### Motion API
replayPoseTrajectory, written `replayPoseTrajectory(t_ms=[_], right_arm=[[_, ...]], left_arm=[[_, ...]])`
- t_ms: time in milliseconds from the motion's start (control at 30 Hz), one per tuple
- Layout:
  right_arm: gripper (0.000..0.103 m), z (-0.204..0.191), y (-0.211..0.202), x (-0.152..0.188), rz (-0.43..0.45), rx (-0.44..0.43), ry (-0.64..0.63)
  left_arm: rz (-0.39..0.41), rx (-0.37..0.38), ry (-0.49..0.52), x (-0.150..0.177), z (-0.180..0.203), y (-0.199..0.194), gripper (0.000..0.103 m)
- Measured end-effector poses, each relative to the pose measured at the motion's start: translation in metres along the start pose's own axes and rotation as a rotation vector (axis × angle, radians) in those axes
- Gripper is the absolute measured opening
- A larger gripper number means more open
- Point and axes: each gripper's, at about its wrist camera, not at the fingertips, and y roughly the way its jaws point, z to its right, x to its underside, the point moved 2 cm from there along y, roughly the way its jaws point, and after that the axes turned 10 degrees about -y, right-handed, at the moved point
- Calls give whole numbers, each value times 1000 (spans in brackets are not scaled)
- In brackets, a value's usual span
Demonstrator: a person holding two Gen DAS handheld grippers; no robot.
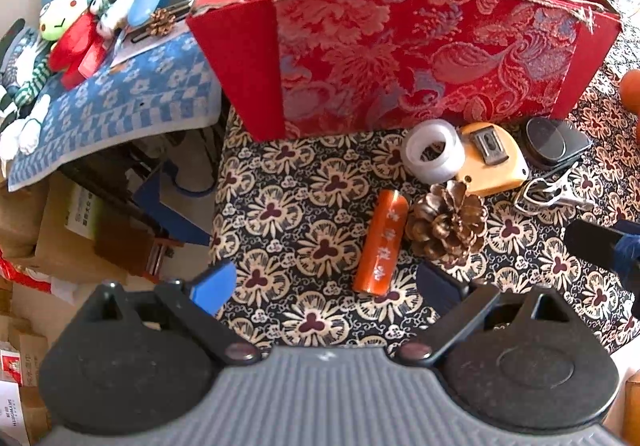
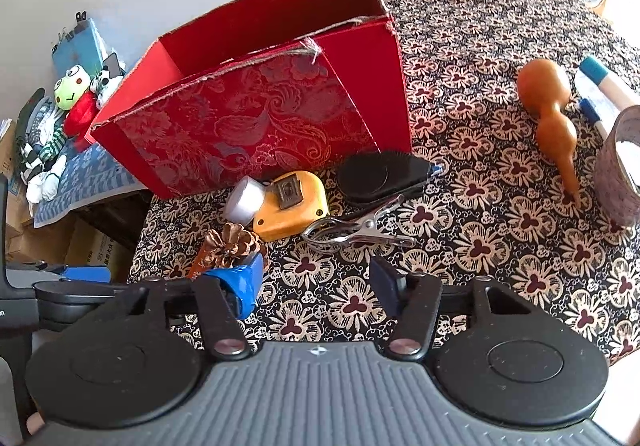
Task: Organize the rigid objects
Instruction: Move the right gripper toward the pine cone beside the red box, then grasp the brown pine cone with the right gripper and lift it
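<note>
A red brocade box (image 1: pixel 400 53) (image 2: pixel 248 125) stands open-topped on the patterned tablecloth. In front of it lie a clear tape roll (image 1: pixel 434 149) (image 2: pixel 246 197), a yellow tape measure (image 1: pixel 492 159) (image 2: pixel 292 203), a black compact case (image 1: pixel 554 141) (image 2: pixel 380 175), a metal clip (image 1: pixel 552 193) (image 2: pixel 356 232), a pine cone (image 1: pixel 448 224) (image 2: pixel 232 246) and an orange cylinder (image 1: pixel 382 242). My left gripper (image 1: pixel 326 290) is open just short of the cylinder, nothing between its fingers. My right gripper (image 2: pixel 316 286) is open in front of the clip.
A gourd (image 2: pixel 550 113), markers (image 2: pixel 604 85) and a cup (image 2: pixel 620 165) sit at the right. To the left, beyond the table edge, a blue checked cloth (image 1: pixel 120 101) holds plush toys (image 1: pixel 68 29); cardboard boxes (image 1: pixel 60 238) stand on the floor below.
</note>
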Motion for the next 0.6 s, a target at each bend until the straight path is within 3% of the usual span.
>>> replayPoseTrajectory(t_ms=[400, 600], right_arm=[[40, 3, 9, -1, -21, -23, 35], [35, 20, 15, -7, -22, -59, 104]], left_arm=[[-6, 12, 23, -4, 0, 9, 97], [34, 114, 24, -6, -14, 9, 96]])
